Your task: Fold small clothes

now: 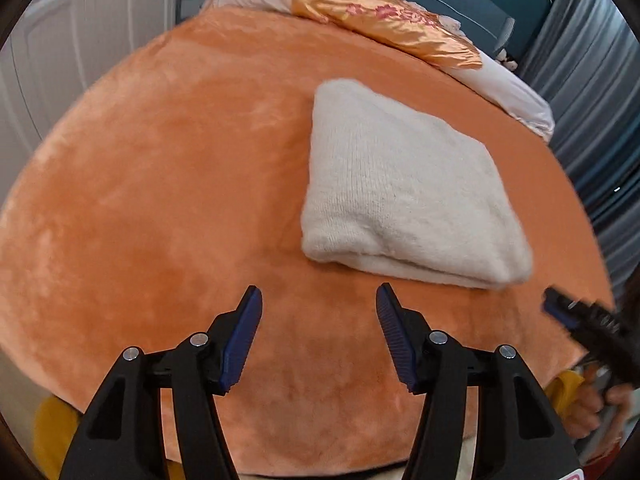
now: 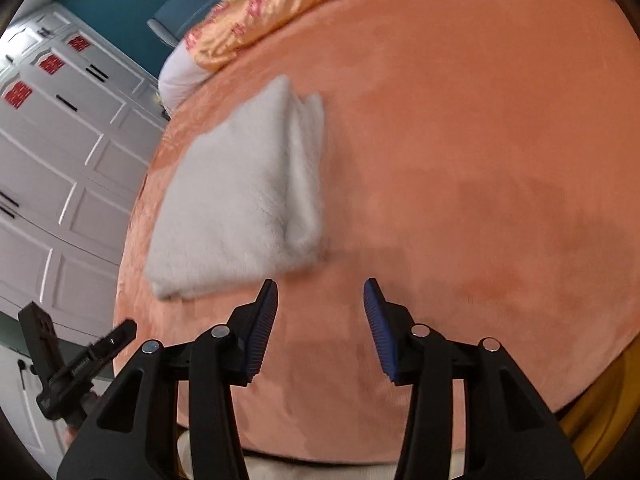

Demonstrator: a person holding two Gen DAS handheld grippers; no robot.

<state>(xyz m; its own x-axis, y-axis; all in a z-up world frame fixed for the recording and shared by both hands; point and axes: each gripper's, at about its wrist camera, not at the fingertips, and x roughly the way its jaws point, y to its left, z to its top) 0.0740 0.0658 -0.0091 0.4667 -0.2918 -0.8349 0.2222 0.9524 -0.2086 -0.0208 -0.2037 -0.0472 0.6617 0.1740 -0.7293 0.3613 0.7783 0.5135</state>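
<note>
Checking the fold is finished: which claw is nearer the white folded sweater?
Right claw: its left fingertip is at the white folded sweater edge. Left claw sits slightly back.

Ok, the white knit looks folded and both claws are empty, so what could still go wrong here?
1. The folded white knit shows loose stacked layers along one edge; a claw brushing that edge could undo the fold.
2. Both the left claw and right claw hang open just short of the knit, so a small forward slip might snag it.
3. The plush orange blanket is soft; dragging could rumple it under the garment.
</note>
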